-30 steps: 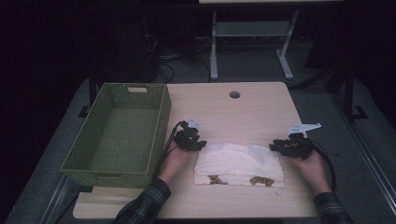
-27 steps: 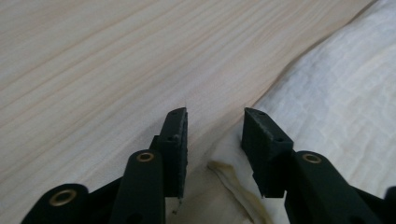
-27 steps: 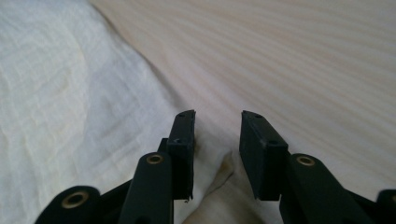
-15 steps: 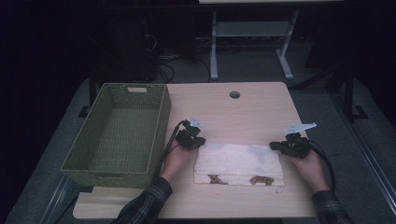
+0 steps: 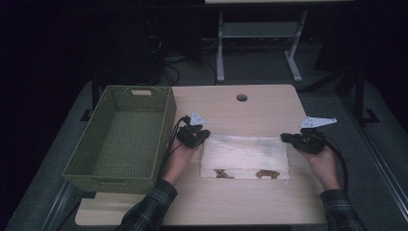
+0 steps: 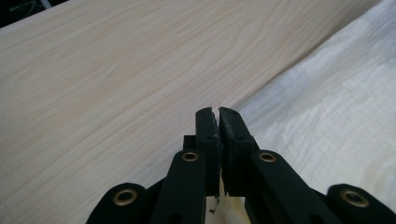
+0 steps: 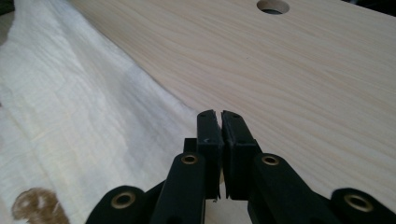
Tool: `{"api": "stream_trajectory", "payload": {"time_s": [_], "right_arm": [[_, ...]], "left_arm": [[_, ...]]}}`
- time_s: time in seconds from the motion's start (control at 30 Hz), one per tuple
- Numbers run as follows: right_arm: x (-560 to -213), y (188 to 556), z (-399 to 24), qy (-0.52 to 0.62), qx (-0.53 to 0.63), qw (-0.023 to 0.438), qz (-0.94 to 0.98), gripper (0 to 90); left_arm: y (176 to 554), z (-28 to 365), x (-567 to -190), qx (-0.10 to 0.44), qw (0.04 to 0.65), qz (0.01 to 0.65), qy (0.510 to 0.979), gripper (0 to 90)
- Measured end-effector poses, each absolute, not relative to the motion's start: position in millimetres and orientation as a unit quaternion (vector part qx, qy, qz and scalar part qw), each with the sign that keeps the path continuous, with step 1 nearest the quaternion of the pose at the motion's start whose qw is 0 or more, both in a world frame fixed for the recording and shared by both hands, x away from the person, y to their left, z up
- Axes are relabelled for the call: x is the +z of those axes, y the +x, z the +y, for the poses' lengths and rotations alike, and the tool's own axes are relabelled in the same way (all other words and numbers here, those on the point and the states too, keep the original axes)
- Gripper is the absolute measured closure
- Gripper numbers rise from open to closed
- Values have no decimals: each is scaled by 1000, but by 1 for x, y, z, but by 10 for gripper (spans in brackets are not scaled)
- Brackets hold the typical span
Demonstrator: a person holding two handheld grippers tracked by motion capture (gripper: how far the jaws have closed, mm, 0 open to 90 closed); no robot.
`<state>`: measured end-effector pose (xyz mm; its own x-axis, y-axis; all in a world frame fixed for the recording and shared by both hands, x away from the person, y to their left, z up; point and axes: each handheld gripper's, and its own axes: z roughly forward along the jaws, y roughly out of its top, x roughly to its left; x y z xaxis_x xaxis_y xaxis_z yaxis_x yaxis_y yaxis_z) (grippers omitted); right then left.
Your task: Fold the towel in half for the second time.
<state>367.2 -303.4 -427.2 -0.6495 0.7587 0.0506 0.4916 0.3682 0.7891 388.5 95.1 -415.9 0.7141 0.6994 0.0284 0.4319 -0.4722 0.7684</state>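
Note:
A folded white cloth (image 5: 245, 154) with brown prints along its near edge lies on the wooden table (image 5: 240, 110). My left gripper (image 5: 206, 137) is at the cloth's far left corner, my right gripper (image 5: 285, 138) at its far right corner. In the left gripper view the jaws of the left gripper (image 6: 218, 112) are shut, with pale cloth and stray threads pinched between them and the cloth (image 6: 336, 107) spreading to the right. In the right gripper view the right gripper (image 7: 219, 114) is shut at the edge of the cloth (image 7: 70, 107), which runs in under the jaws.
A green woven basket (image 5: 166, 115), with nothing in it, stands on the table's left side close to my left hand. A round cable hole (image 5: 241, 97) sits near the far edge. Bare wood lies beyond the cloth. Dark floor and a desk frame lie behind.
Both grippers have closed at the cloth's far corners and risen slightly. The cloth's far edge now sits a little higher and straighter.

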Motion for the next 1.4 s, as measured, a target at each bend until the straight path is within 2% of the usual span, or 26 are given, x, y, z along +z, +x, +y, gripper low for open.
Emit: {"api": "stream_trajectory", "payload": {"time_s": [0.33, 0.93, 0.97, 1.0, 1.03, 1.07, 1.1, 1.23, 1.4], "right_arm": [[-419, 333, -307, 362, 423, 163, 815, 864], [-450, 285, -304, 351, 391, 127, 841, 845], [-450, 282, -305, 352, 391, 124, 842, 772], [-450, 282, -305, 352, 391, 124, 842, 772], [-446, 279, -308, 358, 398, 126, 835, 709], [-446, 279, -308, 358, 398, 126, 835, 709], [-440, 277, -312, 361, 409, 128, 828, 648], [-434, 280, -314, 366, 414, 135, 823, 608], [-435, 302, -310, 377, 405, 142, 821, 605]], "left_arm": [[361, 101, -408, 165, 388, 308, 853, 867], [317, 104, -434, 99, 346, 283, 889, 854], [314, 104, -433, 99, 345, 281, 890, 782], [313, 104, -432, 101, 348, 280, 889, 782], [311, 105, -429, 99, 356, 281, 886, 706], [311, 106, -427, 100, 359, 279, 885, 706], [309, 106, -422, 104, 366, 279, 882, 651], [315, 102, -415, 107, 377, 275, 878, 598], [336, 88, -412, 104, 382, 267, 878, 517]]}}
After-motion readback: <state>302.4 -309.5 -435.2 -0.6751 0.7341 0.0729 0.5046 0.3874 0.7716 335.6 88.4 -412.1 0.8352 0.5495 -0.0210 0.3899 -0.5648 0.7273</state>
